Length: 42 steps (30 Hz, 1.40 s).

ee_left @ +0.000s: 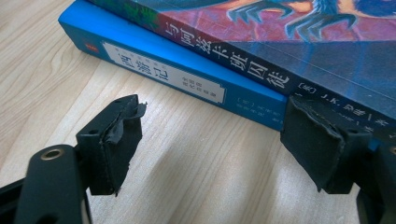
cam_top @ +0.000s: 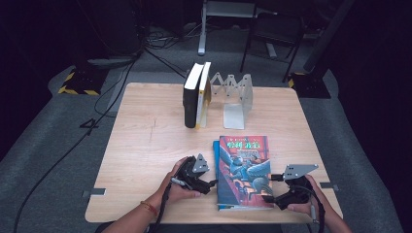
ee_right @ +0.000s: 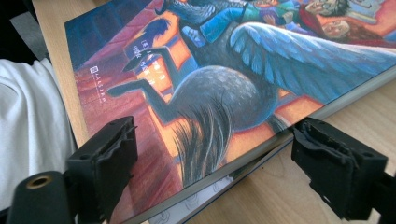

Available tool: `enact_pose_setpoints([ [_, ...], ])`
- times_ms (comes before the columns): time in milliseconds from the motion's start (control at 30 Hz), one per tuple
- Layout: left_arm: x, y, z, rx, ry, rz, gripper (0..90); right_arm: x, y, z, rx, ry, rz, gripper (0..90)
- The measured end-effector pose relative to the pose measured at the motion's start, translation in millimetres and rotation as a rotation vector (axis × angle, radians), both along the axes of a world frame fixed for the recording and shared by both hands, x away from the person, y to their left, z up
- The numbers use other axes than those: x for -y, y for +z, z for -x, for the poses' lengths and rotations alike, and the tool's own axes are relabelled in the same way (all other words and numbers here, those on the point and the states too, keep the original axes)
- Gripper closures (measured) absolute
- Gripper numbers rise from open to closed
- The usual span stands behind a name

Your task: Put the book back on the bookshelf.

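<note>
Both grippers, left (cam_top: pixel 210 184) and right (cam_top: pixel 268 196), gape empty beside the top book (cam_top: pixel 244 170); slide one jaw under its cover before closing.

Wooden table (cam_top: pixel 145 145) mid-frame. Two upright books, black (cam_top: pixel 191 97) and yellow-edged (cam_top: pixel 204 94), touching, at its top centre. Metal bookend (cam_top: pixel 235 99) just right of them. Chair (cam_top: pixel 272 34) on grey floor (cam_top: pixel 43 145), upper right.

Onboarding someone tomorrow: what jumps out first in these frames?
The illustrated book lying on a blue book at the table's near edge, flanked by the left gripper and right gripper, both open. Behind, two books stand upright beside a metal bookend at the far edge.
</note>
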State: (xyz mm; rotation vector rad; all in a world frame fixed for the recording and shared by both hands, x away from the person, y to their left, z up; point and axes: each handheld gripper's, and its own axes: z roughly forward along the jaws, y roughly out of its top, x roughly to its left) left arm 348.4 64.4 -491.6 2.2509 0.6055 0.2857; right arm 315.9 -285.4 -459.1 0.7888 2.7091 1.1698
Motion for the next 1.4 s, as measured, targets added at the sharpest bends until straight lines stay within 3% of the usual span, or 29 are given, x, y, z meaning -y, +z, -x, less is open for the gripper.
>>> enact_pose_setpoints([
  [167, 1.6, 0.0, -0.6, 0.006, 0.011, -0.010, 20.7, -2.5, 3.6, 2.1, 0.059, -0.003, 0.007, 25.3],
  [200, 1.6, 0.1, -0.8, 0.006, 0.010, -0.011, 20.8, -3.0, 5.9, 3.4, 0.095, -0.011, 0.005, 32.9],
  [233, 1.6, 0.2, -0.7, 0.009, 0.010, -0.013, 20.8, -3.0, 5.9, 3.4, 0.095, -0.011, 0.005, 32.9],
  [333, 1.7, 1.5, 1.5, 0.021, 0.004, -0.015, 23.8, -1.3, 9.2, 4.6, 0.136, -0.022, -0.009, 44.4],
  [500, -0.8, 6.6, -0.8, 0.030, 0.014, 0.022, 23.9, 0.5, 11.5, 0.6, 0.134, -0.015, -0.030, 54.0],
  [633, 3.7, 3.8, -7.8, 0.047, 0.019, -0.028, 24.0, -1.0, 11.1, -7.6, 0.102, 0.004, -0.055, 56.4],
  [733, 5.4, 4.7, -13.1, 0.056, 0.037, -0.036, 24.5, -2.8, 9.6, -12.4, 0.075, -0.002, -0.059, 55.1],
  [833, 6.2, 6.4, -14.5, 0.053, 0.040, -0.040, 24.6, -2.6, 8.9, -11.4, 0.082, -0.008, -0.061, 55.2],
  [1000, 11.5, 11.1, -11.6, 0.073, 0.043, -0.082, 25.9, -0.7, 12.0, -7.7, 0.116, -0.018, -0.057, 63.9],
  [1200, 15.3, 16.1, -14.7, 0.075, 0.045, -0.058, 26.5, 4.1, 12.7, -5.2, 0.126, -0.026, -0.057, 66.1],
  [1333, 19.7, 18.7, -17.9, 0.063, 0.036, -0.015, 27.8, 8.7, 13.2, -3.4, 0.121, -0.031, -0.061, 66.3],
  [1400, 22.4, 19.5, -18.7, 0.063, 0.026, -0.021, 27.7, 10.4, 13.7, -2.1, 0.129, -0.032, -0.056, 66.4],
])
